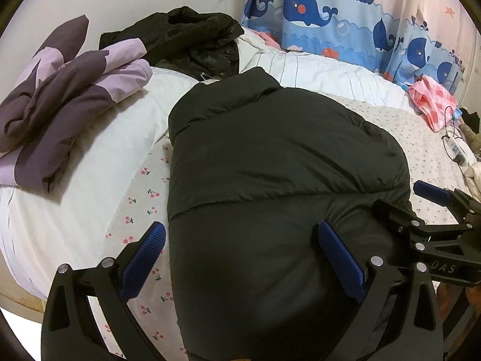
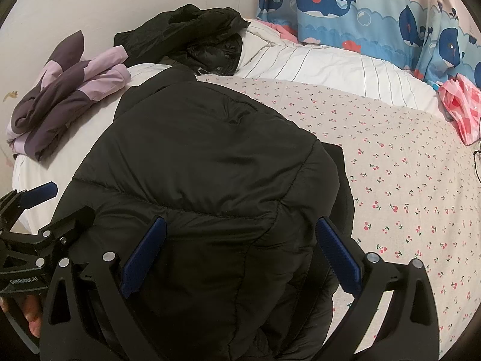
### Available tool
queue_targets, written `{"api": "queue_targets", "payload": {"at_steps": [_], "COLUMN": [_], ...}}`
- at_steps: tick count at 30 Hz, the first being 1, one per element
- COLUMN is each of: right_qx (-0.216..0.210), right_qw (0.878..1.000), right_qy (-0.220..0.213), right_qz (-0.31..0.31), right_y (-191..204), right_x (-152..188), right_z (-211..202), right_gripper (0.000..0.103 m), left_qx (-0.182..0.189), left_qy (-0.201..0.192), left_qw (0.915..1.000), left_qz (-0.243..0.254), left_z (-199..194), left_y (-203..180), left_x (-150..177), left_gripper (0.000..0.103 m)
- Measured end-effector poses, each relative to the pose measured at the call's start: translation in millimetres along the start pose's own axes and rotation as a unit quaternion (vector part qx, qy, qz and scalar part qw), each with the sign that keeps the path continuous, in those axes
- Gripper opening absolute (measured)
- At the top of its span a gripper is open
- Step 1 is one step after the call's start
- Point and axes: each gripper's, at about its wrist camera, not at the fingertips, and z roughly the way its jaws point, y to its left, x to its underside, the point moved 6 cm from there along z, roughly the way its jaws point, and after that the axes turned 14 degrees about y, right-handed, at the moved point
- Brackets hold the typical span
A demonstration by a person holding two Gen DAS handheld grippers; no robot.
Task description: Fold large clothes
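Note:
A black puffer jacket [image 1: 270, 165] lies folded lengthwise on the cherry-print sheet [image 1: 141, 198], collar away from me; it fills the middle of the right wrist view [image 2: 210, 156] too. My left gripper [image 1: 240, 234] is open, its blue pads [image 1: 339, 255] straddling the jacket's near left part. My right gripper [image 2: 240, 231] is open over the jacket's near right part, with its pads [image 2: 336, 252] wide apart. Each gripper shows at the edge of the other's view: the right one [image 1: 427, 198] and the left one [image 2: 39, 195]. Neither holds fabric.
A folded purple and lilac garment [image 1: 60, 90] and a crumpled black jacket [image 1: 192, 36] lie on the white striped duvet [image 1: 315, 69] at the far side. A pink bag [image 1: 433, 102] and cables lie at the right. A whale-print curtain [image 1: 345, 15] hangs behind.

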Motion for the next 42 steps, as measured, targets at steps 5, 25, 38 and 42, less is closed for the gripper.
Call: {"api": "queue_targets", "payload": {"at_steps": [5,25,38,42], "right_qx": [0.000,-0.001,-0.001,-0.001], "right_qw": [1.000,1.000,1.000,1.000], "right_qy": [0.000,0.000,0.000,0.001], "right_qz": [0.000,0.001,0.001,0.001], "right_y": [-0.4,0.3,0.0,0.1], "right_x": [-0.1,0.5,0.8,0.9], "right_z": [0.1,0.2,1.3,1.3], "right_gripper": [0.096,0.096,0.096,0.096], "left_qx": [-0.003,-0.019,-0.015,-0.016], "left_qy": [-0.003,-0.006,-0.003,-0.003], "left_qw": [1.0000,0.9997,0.9998,0.9998], "left_qz": [0.002,0.013,0.009,0.009], "left_z": [-0.9,-3.9,-3.5,-3.8], "left_y": [-0.2,-7.8,-7.9,-7.9], "left_x": [0.5,3.0,3.2,3.5], "left_gripper": [0.097,0.097,0.097,0.097]}}
